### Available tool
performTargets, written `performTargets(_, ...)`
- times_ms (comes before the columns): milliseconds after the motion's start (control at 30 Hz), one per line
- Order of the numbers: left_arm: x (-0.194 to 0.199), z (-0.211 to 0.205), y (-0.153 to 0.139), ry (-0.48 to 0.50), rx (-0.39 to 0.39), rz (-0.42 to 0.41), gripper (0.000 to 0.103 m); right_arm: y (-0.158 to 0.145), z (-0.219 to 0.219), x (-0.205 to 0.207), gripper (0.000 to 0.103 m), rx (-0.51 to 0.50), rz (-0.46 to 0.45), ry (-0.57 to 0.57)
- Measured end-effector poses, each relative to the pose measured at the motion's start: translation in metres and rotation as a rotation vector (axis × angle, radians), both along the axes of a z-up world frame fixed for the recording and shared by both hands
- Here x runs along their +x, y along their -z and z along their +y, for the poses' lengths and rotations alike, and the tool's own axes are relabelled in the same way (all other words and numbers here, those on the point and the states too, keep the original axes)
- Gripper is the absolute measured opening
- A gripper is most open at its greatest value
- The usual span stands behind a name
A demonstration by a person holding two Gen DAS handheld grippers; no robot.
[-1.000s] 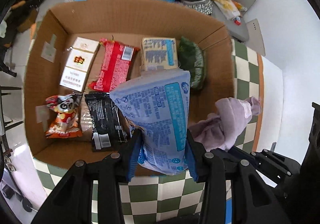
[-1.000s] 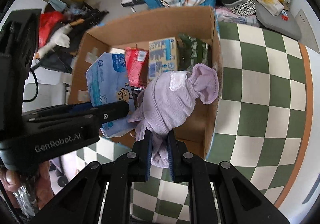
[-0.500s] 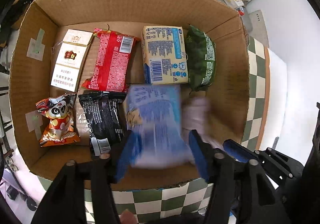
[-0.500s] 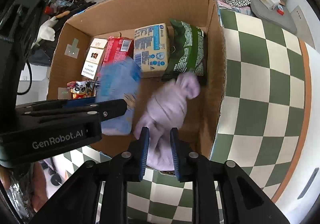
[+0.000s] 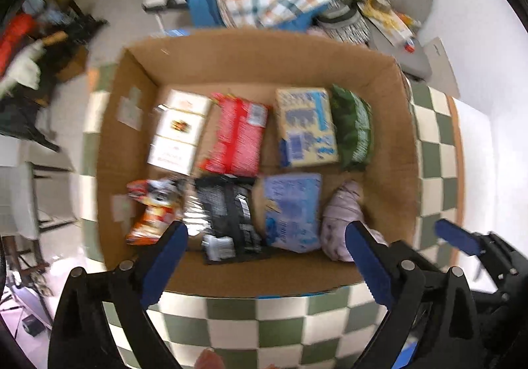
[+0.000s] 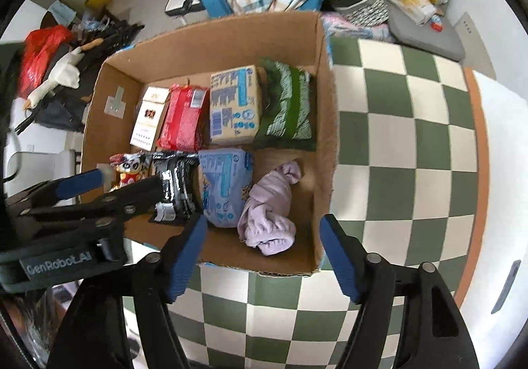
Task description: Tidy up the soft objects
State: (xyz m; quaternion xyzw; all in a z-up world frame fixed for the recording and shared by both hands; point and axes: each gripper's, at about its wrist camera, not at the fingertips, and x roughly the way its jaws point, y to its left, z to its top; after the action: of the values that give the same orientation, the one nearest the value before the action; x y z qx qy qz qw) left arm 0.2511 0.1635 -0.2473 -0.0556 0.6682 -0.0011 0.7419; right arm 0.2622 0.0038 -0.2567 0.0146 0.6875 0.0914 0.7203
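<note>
Both tools, left (image 5: pixel 265 256) and right (image 6: pixel 264 253), just spread apart, nothing clamped. Cloth (image 6: pixel 269 212) limp, light; best pinched at bunched middle. Blue pack (image 6: pixel 226 185) squashy, gripped across width.

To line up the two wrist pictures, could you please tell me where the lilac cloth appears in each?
Left wrist: lilac cloth at lower right of the box floor, partly behind a finger.
Right wrist: lilac cloth in the near right corner.
Shared landmark: the light blue packet lies immediately left of it.
</note>
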Motion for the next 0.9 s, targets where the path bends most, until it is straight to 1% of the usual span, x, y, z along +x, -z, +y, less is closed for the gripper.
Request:
performTargets(67,-0.005,0.006,-0.006,-0.015,0.026,-0.034,0.102,-0.002,0.001,-0.002,0.076,-0.038,-0.022,0.002)
performTargets(100,-0.007,0.008,-0.007,-0.022,0.029,-0.041,0.102,-0.002,0.001,-0.002,0.082,-0.047,-0.025,0.002)
performTargets(167,-0.010,0.013,-0.008,-0.032,0.038,-0.054,0.102,-0.001,0.002,-0.004,0.089,-0.065,-0.030,0.004)
performTargets(233,-0.012,0.018,-0.009,-0.042,0.054,-0.067,0.102,0.001,0.002,-0.004,0.091,-0.086,-0.038,0.010)
performTargets(300,-0.014,0.024,-0.007,-0.054,0.068,-0.077,0.102,0.003,0.002,-0.005,0.099,-0.095,-0.040,0.013)
performTargets(367,-0.016,0.030,-0.006,-0.069,0.075,-0.088,0.102,0.003,0.003,-0.005,0.103,-0.112,-0.050,0.015)
performTargets(467,-0.017,0.035,-0.006,-0.079,0.079,-0.100,0.103,0.003,0.007,-0.006,0.103,-0.137,-0.070,0.013)
performTargets(567,-0.018,0.037,-0.007,-0.079,0.100,-0.112,0.103,0.004,0.010,-0.008,0.103,-0.140,-0.072,0.013)
performTargets(700,-0.021,0.039,-0.014,-0.084,0.099,-0.122,0.103,0.002,0.013,-0.011,0.103,-0.141,-0.082,0.014)
performTargets(767,-0.025,0.037,-0.022,-0.078,0.107,-0.137,0.103,-0.003,0.012,-0.014,0.103,-0.137,-0.093,0.016)
performTargets(833,-0.032,0.035,-0.038,-0.071,0.118,-0.163,0.103,-0.012,0.010,-0.018,0.103,-0.129,-0.107,0.022)
performTargets(900,-0.045,0.029,-0.061,-0.060,0.145,-0.203,0.103,-0.027,0.007,-0.027,0.103,-0.126,-0.134,0.027)
